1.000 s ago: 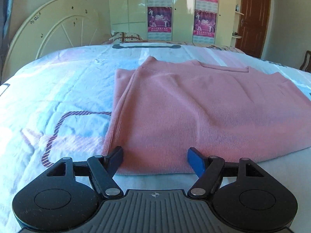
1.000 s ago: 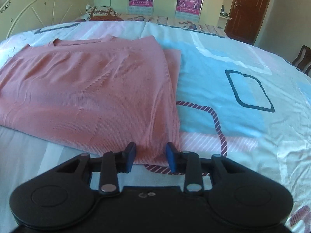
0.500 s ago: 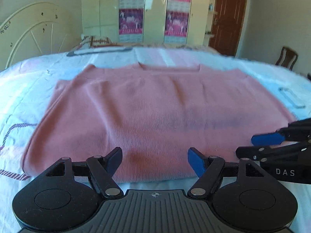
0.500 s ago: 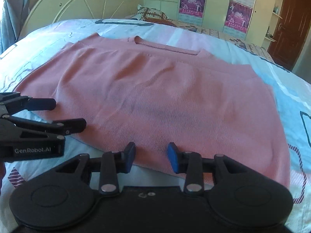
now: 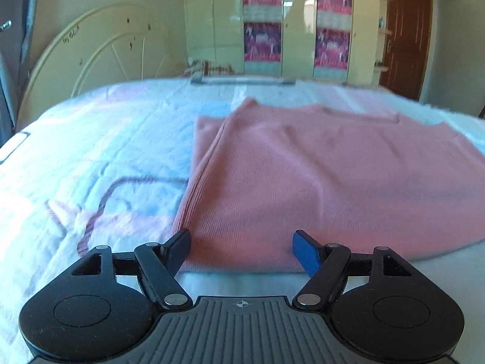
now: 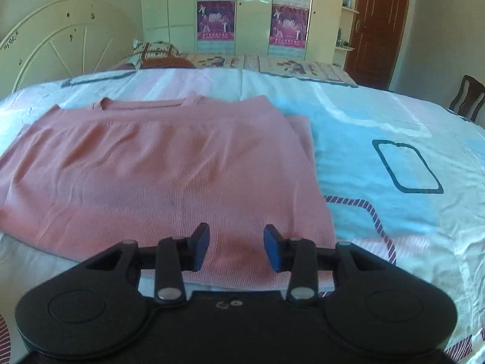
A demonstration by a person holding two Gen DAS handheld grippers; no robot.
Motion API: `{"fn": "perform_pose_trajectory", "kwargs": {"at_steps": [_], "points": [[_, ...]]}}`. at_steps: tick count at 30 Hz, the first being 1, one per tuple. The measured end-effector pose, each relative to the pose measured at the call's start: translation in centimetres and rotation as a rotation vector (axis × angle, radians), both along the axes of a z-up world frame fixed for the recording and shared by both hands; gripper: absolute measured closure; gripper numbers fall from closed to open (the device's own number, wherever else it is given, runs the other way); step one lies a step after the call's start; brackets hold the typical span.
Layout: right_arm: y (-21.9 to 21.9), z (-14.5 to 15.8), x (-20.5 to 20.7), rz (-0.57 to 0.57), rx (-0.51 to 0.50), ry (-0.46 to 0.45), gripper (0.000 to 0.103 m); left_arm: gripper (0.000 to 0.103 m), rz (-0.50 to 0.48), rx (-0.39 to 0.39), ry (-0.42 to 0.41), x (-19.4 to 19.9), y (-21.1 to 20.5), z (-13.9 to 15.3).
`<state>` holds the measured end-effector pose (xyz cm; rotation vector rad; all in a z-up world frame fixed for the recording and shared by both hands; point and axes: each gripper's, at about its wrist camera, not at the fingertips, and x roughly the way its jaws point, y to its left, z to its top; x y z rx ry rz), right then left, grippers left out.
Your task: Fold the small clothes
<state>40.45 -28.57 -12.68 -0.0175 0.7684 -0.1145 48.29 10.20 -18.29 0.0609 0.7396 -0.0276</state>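
Observation:
A pink knit top lies flat on the bed, neckline at the far side and both sleeves folded in under the body. It also shows in the right wrist view. My left gripper is open and empty at the top's near left corner, over the hem. My right gripper is open and empty over the hem near the top's near right corner. Neither gripper touches the cloth as far as I can see.
The bed sheet is pale blue, white and pink with dark outlined shapes. A cream headboard stands at the left. A pillow, wardrobe with posters, brown door and chair lie beyond.
Half a second ago both grippers sat near the hem's middle, each seeing the other. Now the left has swung back to the left corner and the right to the right corner. Both stayed open.

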Motion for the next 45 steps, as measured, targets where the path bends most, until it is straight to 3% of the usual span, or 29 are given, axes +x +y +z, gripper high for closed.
{"fn": "perform_pose_trajectory", "kwargs": {"at_steps": [2,5,8,11,13,16,22,23,25,27,30,33,39,45], "points": [[-1.1,-1.5,0.4,-0.062,-0.050,0.085,0.064,0.029,-0.001,-0.007,-0.014,-0.2,0.3,0.3],[-2.0,-1.6,0.2,-0.066,-0.013,0.080,0.064,0.029,-0.001,-0.005,-0.047,-1.2,0.3,1.5],[-1.5,-0.2,-0.8,-0.052,-0.016,0.017,0.065,0.029,0.032,-0.031,-0.040,-2.6,1.1,1.8],[-1.0,0.1,-1.8,-0.015,-0.044,-0.022,0.067,0.029,0.030,0.006,-0.025,-3.4,1.5,1.0],[-1.9,-1.5,-1.3,-0.060,-0.071,0.057,0.068,0.029,0.035,0.021,0.012,-3.2,1.9,0.2],[-3.2,-1.8,-1.5,-0.077,-0.020,0.073,0.068,0.029,0.059,0.011,-0.001,-3.3,2.4,0.8],[-2.3,0.3,-2.5,-0.047,-0.012,-0.004,0.069,0.029,0.096,-0.125,0.002,-4.2,3.0,1.4],[-2.1,0.6,-2.6,-0.038,0.001,-0.016,0.072,0.029,0.097,-0.119,0.000,-4.3,2.7,1.5],[-1.8,1.3,-2.9,-0.005,0.053,-0.039,0.101,0.029,0.092,-0.119,-0.006,-4.4,2.4,1.7],[-1.3,2.0,-3.0,0.011,0.080,-0.061,0.100,0.042,0.086,-0.148,-0.007,-4.4,2.2,2.0],[-0.6,2.8,-2.8,0.032,0.097,-0.080,0.100,0.050,0.096,-0.275,0.027,-4.2,2.6,1.8],[0.2,3.1,-2.3,0.047,0.119,-0.084,0.098,0.049,0.118,-0.563,0.116,-4.2,3.5,-0.4],[2.5,3.1,-0.3,0.089,0.166,-0.079,0.097,0.049,0.296,-0.866,0.044,-2.8,5.6,-3.2],[5.5,2.2,3.6,0.133,0.218,-0.056,0.094,0.049,0.366,-1.011,-0.020,1.1,6.0,-5.1]]}}
